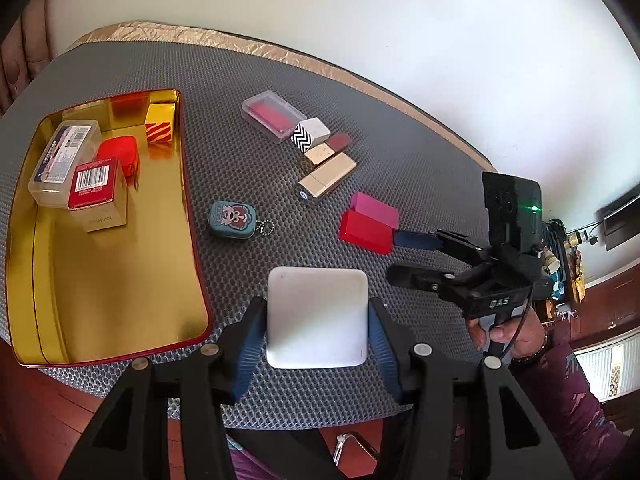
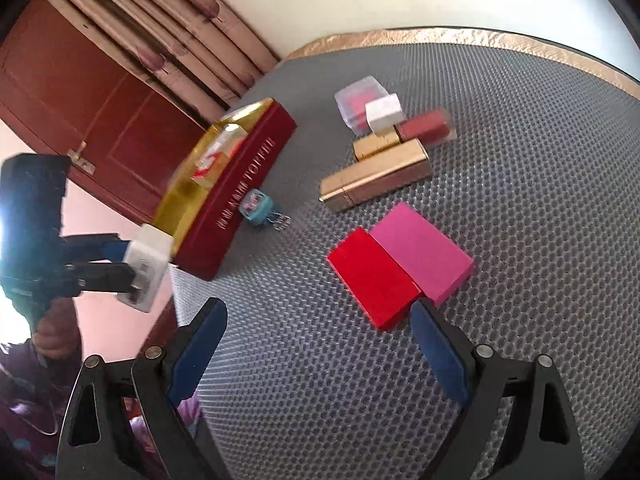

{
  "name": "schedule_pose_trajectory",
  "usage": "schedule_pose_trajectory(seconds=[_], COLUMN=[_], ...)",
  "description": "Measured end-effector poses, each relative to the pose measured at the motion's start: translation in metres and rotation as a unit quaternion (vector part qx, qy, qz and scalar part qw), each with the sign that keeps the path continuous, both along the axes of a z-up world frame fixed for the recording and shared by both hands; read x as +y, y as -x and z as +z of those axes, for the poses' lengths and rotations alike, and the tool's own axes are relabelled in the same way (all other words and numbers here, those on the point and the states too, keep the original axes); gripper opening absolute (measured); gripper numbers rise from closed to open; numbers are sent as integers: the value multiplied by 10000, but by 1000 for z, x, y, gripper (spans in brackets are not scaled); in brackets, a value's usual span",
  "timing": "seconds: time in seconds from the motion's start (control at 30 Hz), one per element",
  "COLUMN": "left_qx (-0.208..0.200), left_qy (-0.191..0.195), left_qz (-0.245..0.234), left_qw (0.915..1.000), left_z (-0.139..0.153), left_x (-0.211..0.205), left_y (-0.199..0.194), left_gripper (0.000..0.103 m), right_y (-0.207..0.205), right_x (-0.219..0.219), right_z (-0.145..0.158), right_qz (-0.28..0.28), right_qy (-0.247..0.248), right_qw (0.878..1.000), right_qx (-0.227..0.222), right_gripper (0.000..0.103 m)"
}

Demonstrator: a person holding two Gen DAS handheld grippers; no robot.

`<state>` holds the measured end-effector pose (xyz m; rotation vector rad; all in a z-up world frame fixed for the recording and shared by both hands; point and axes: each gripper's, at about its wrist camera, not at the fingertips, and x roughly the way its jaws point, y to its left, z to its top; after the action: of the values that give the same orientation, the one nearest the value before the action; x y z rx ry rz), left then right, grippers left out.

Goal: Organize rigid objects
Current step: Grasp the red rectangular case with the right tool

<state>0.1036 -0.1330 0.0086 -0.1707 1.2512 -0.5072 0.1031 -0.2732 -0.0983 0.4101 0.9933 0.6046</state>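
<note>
The left gripper (image 1: 317, 322) clamps a white box (image 1: 317, 317) above the desk (image 1: 248, 184), beside the gold tin (image 1: 100, 240). The right gripper (image 2: 318, 344) stands wide, empty, one fingertip at the red box (image 2: 372, 276). Tin contents blur in the right view.

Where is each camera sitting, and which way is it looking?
Left wrist view: on the left gripper, looking down over the held white box toward the gold tin; the right hand and right gripper show at the right.
Right wrist view: on the right gripper, looking across the grey mat at the red and pink box; the left hand shows at the left.
Both share the tin, red and pink box, gold cases and teal keychain.
</note>
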Motion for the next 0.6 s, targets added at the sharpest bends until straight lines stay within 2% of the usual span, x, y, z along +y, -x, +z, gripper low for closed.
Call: schedule_pose_trajectory(seconds=[0.17,0.33,0.47,0.6], left_qx=[69,130,193,239], left_qy=[31,55,80,128], left_qz=[22,14,8,17], left_qw=[10000,9999,9998,9996], left_z=[-4,-6,-9,-11], left_x=[2,3,3,5], left_y=[-1,-2,-1,1], left_gripper=[51,51,51,51], right_y=[-21,-35,-42,-49], right_x=[7,22,33,43], right_z=[-5,-3,2,-3], right_qz=[25,298,683,1138], right_qy=[182,712,1246,1223], right_qw=[9998,9967,9892,9859], right_qx=[-56,-238,-367,-77], right_gripper=[92,93,93,95])
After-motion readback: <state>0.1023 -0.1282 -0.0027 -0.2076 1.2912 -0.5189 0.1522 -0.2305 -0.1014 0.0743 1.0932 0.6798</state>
